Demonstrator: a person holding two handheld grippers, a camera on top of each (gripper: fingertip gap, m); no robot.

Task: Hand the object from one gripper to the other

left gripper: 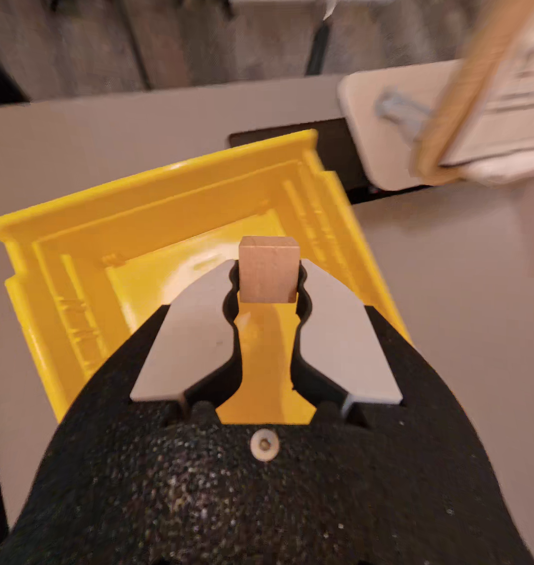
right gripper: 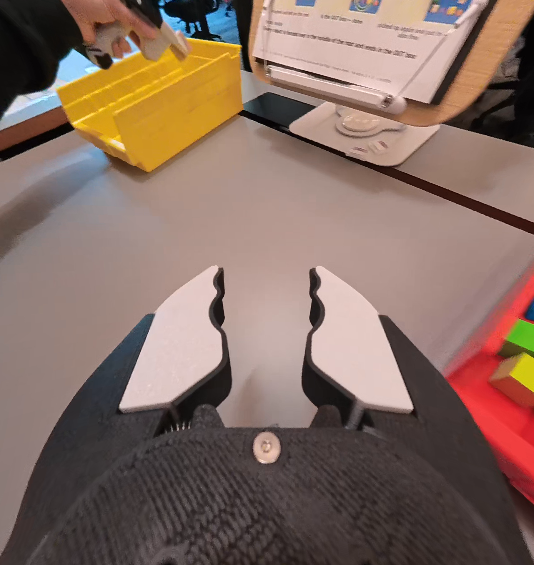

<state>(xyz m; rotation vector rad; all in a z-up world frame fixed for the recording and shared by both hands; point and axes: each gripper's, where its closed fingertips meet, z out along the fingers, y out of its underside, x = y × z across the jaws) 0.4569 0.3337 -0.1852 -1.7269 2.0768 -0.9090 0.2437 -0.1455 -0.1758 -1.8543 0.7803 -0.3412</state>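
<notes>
Wooden block (left gripper: pixel 268 270) clamped in left gripper (left gripper: pixel 268 275); right gripper (right gripper: pixel 266 275) spread, bare.

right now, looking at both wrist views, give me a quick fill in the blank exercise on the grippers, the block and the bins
1. The left gripper is shut on a plain ____ block.
2. That block hangs above the ____ bin.
3. The right gripper has its jaws ____, with only the grey table between them.
4. The green blocks lie in the ____ tray.

Missing words: wooden; yellow; open; red
</notes>
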